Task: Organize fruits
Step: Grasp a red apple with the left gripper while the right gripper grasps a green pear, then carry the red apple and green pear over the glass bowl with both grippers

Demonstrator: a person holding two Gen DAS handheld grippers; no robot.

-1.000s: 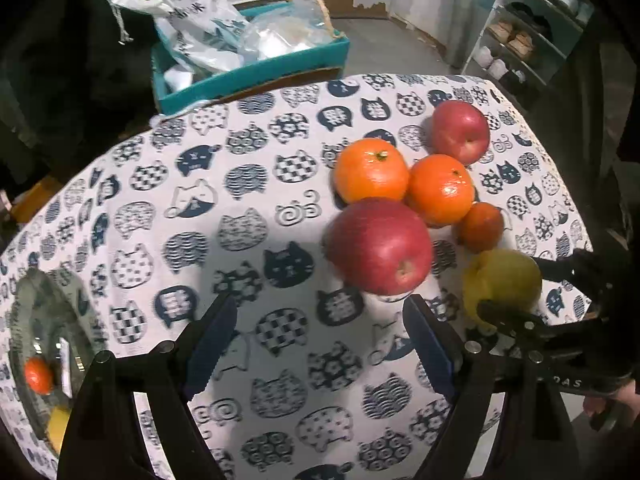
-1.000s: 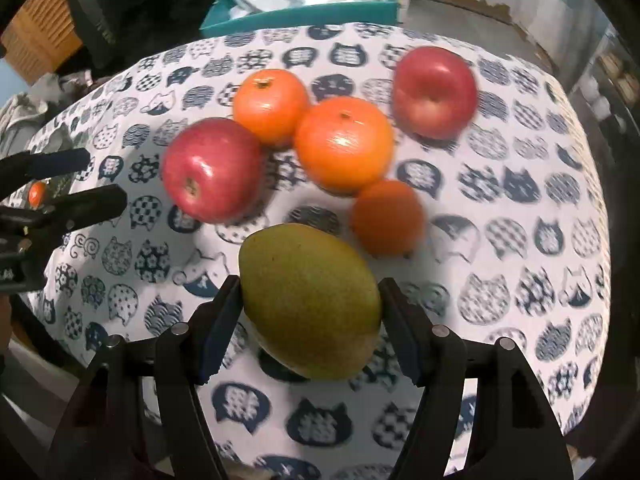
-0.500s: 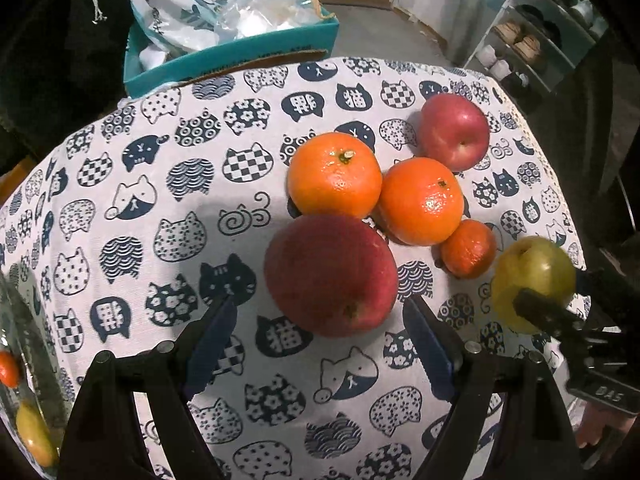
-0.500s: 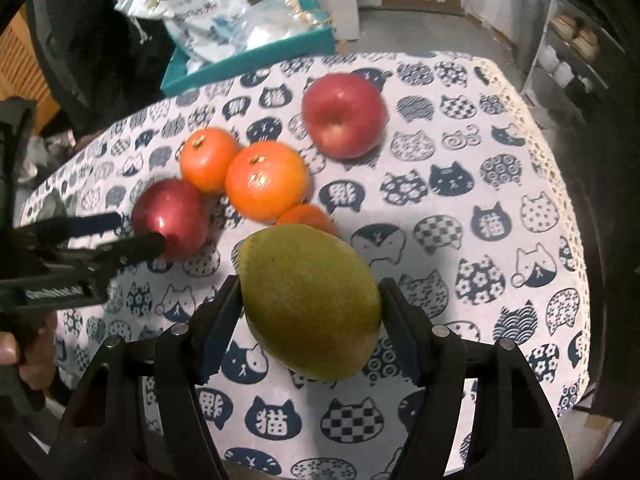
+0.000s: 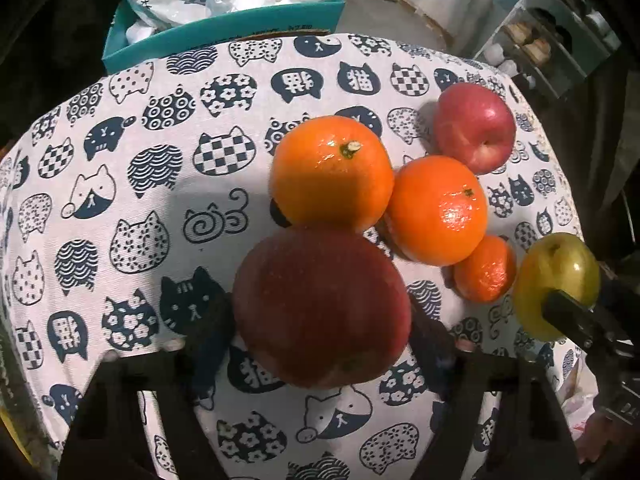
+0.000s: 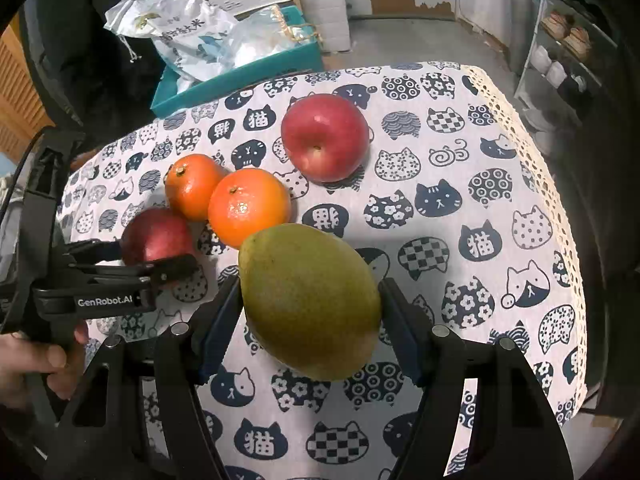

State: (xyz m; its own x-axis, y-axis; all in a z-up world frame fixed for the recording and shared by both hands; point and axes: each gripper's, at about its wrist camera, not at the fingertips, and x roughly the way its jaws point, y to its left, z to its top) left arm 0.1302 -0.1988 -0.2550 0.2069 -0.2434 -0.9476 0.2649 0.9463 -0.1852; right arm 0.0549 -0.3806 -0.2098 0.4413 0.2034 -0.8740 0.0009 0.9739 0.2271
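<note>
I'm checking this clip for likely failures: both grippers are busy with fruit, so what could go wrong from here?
The left gripper is around the near red apple, which touches an orange; lifting could set the neighbouring fruit rolling. The right gripper holds the smooth, rounded mango above the tablecloth; it could slip.

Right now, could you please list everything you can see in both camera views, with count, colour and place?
Apples: 2, red; one between the left gripper's fingers, one toward the table's far side.
Oranges: 2, orange; side by side mid-table.
Small mandarin: 1, orange; beside the nearer orange.
Mango: 1, green-yellow; in the right gripper, lifted.
Tablecloth: 1, white with navy cats; covering the table.
Box: 1, teal; behind the table, holding plastic bags.
Shelf: 1, pale; far right.
Left gripper: black, around the near apple.
Right gripper: black, holding the mango.
</note>
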